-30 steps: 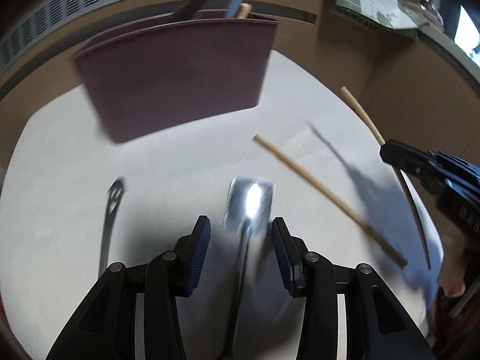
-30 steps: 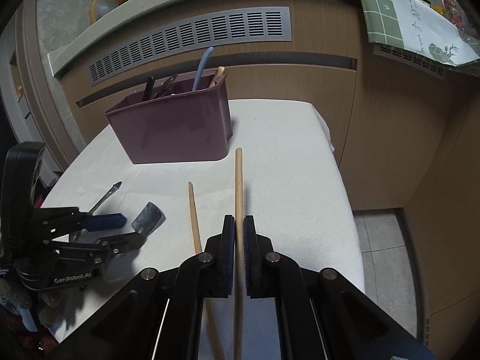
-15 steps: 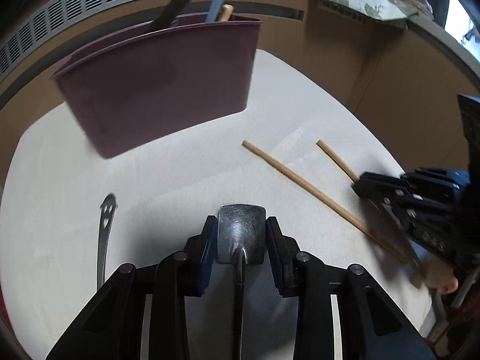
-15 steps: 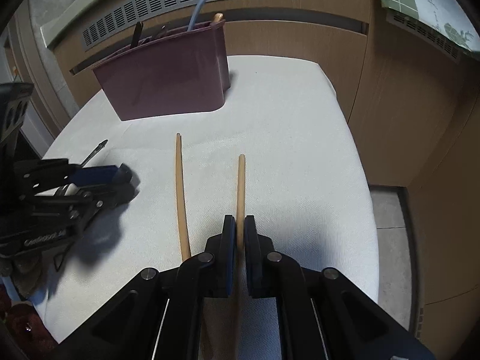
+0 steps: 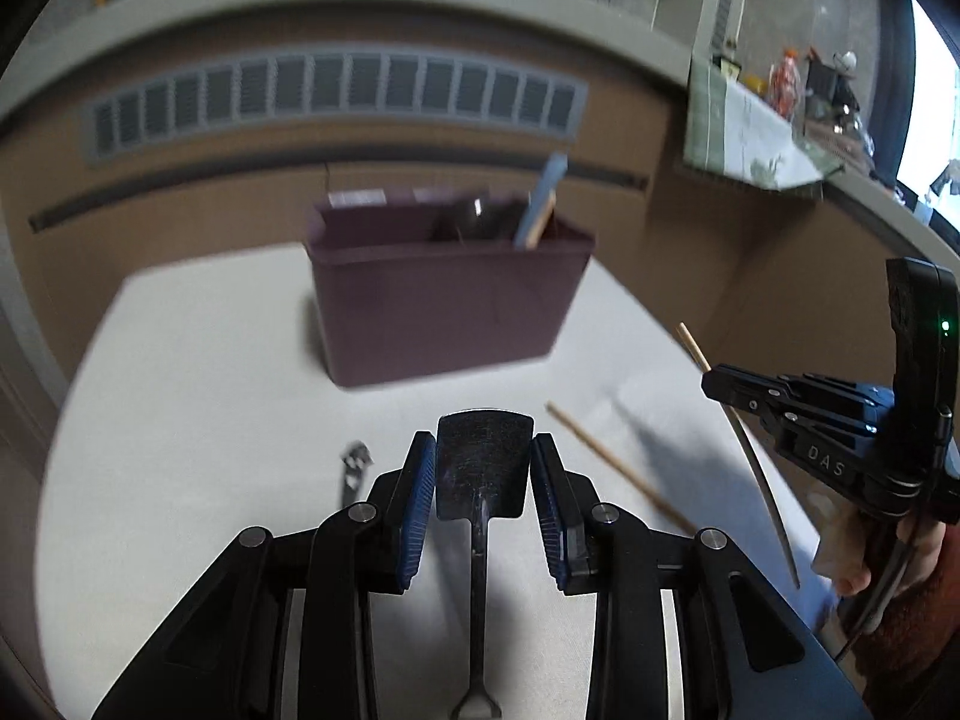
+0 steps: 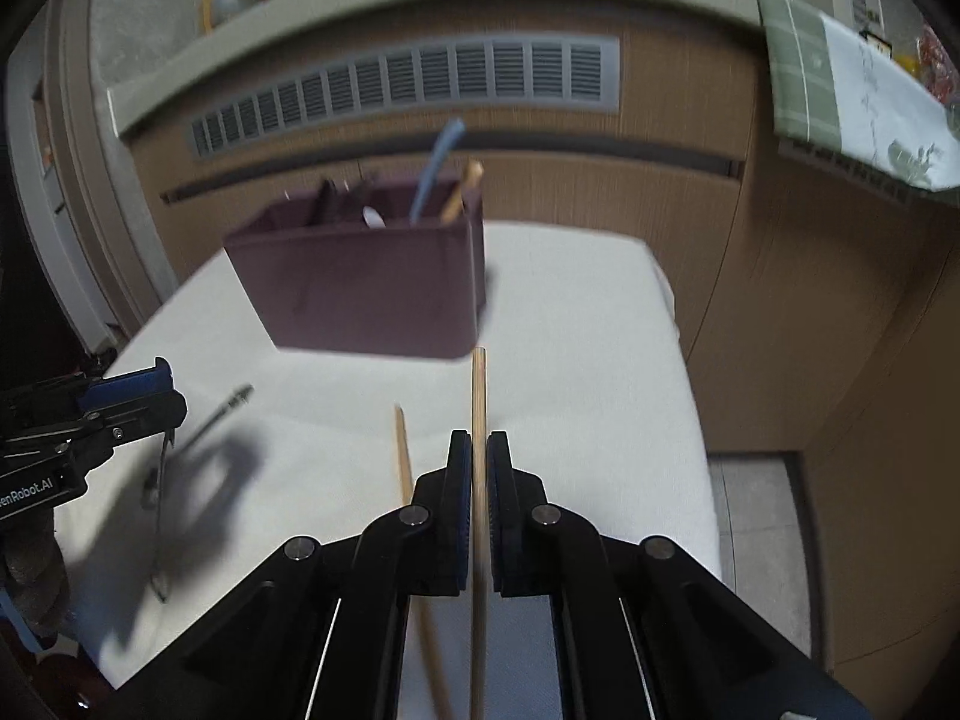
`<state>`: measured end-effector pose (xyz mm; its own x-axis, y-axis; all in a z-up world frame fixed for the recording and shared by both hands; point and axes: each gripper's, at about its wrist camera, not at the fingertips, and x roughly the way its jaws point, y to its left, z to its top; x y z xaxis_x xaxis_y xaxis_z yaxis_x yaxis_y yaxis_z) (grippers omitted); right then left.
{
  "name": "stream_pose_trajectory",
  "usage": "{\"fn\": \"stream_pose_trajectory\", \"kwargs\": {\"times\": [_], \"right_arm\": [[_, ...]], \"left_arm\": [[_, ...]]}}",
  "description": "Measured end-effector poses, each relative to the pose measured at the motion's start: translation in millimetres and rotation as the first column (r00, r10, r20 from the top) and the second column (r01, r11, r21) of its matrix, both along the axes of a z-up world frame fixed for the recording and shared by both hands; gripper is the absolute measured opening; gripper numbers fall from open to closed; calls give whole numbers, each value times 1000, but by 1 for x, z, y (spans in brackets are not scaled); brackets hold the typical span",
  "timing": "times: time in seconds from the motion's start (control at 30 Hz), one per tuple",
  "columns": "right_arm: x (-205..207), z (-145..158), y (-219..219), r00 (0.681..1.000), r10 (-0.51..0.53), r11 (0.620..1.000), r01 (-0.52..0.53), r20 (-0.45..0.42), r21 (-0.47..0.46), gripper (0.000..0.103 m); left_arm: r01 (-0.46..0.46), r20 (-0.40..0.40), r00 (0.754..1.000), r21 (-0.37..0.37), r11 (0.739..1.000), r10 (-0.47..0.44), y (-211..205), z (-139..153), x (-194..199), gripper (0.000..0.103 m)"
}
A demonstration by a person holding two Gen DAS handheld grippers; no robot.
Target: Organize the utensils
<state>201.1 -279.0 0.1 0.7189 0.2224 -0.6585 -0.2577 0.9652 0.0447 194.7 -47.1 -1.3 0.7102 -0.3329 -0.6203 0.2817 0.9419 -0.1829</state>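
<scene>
My left gripper [image 5: 483, 477] is shut on the flat head of a metal spatula [image 5: 485, 456], held off the white cloth; its handle runs back between the fingers. In the right wrist view the left gripper [image 6: 162, 396] is at the left edge, with the spatula handle [image 6: 159, 510] hanging below it. My right gripper [image 6: 479, 462] is shut on a wooden chopstick [image 6: 479, 384] that points toward the maroon utensil bin [image 6: 360, 294]. The bin [image 5: 444, 306] holds a blue handle [image 5: 543, 198] and other utensils. A second chopstick [image 6: 401, 438] lies on the cloth.
A small metal utensil [image 5: 354, 468] lies on the white-clothed table [image 6: 600, 360], left of the spatula. Behind the bin is a wooden cabinet front with a vent grille [image 6: 420, 84]. A green cloth [image 6: 840, 84] hangs at the upper right. The table's right edge drops to the floor.
The left jaws closed on the spatula head and lifted it off the cloth, drawing back from the bin. The right gripper rose a little with its chopstick.
</scene>
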Motion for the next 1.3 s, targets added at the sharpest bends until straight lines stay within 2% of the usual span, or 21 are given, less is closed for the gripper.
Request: {"fn": "stream_pose_trajectory", "kwargs": {"times": [0.1, 0.23, 0.27, 0.3, 0.33, 0.4, 0.43, 0.5, 0.53, 0.6, 0.7, 0.87, 0.93, 1.03, 1.1, 1.13, 1.17, 1.23, 1.3], "right_arm": [[-3, 9, 6, 999, 3, 1000, -3, 38, 3, 4], [-2, 23, 6, 996, -18, 998, 13, 87, 57, 4], [-1, 35, 6, 992, -27, 997, 19, 120, 74, 4], [0, 48, 7, 987, -30, 996, 17, 155, 88, 4], [1, 66, 7, 979, -31, 995, 10, 203, 103, 4], [4, 108, 9, 949, -32, 993, -5, 314, 118, 4], [10, 137, 12, 921, -33, 992, -17, 388, 124, 4], [24, 169, 16, 897, -43, 990, -20, 439, 137, 4], [30, 178, 16, 897, -48, 987, -24, 439, 156, 4], [37, 187, 17, 898, -46, 979, -46, 438, 197, 4], [39, 181, 20, 893, -60, 985, -19, 445, 172, 4], [39, 156, 17, 924, -60, 989, 4, 379, 147, 4], [38, 147, 17, 929, -57, 993, 13, 365, 121, 4], [34, 140, 14, 935, -51, 993, 11, 350, 116, 4], [30, 134, 9, 942, -43, 992, 1, 333, 127, 4], [28, 132, 7, 944, -42, 992, 0, 326, 128, 4], [26, 129, 5, 947, -44, 992, 4, 319, 126, 4], [19, 120, 0, 949, -54, 994, 20, 310, 112, 4], [12, 108, -7, 951, -70, 995, 43, 302, 95, 4]], "left_arm": [[-21, 48, 999, 1, 1000, 21, 2, 11, 2, 32], [-55, 85, 995, 0, 998, 55, 12, 25, 1, 31], [-62, 101, 993, -10, 998, 63, 16, 33, 2, 31], [-59, 122, 991, -32, 998, 62, 20, 47, 4, 22], [-55, 146, 987, -53, 997, 63, 22, 61, 7, 7], [-59, 235, 969, -101, 993, 82, 32, 105, 13, 5], [-62, 290, 953, -115, 991, 93, 36, 129, 17, 5], [-88, 354, 926, -129, 988, 129, 42, 156, 26, 5], [-99, 367, 919, -139, 985, 144, 46, 165, 30, 5], [-96, 362, 920, -166, 981, 151, 55, 172, 38, 5], [-111, 339, 927, -162, 981, 161, 66, 158, 45, 5], [-107, 172, 976, -163, 981, 136, 76, 100, 63, 5], [-97, 123, 985, -159, 982, 117, 72, 81, 66, 7], [7, 53, 999, -154, 988, 2, 57, 49, 67, 13], [158, -31, 986, -148, 976, -165, 37, 23, 66, 29], [198, -80, 974, -147, 969, -211, 29, 10, 66, 30], [201, -131, 967, -143, 969, -220, 23, -3, 65, 30], [138, -246, 956, -117, 983, -163, 12, -31, 61, 30], [76, -356, 926, -152, 985, -126, 8, -55, 55, 30]]}}
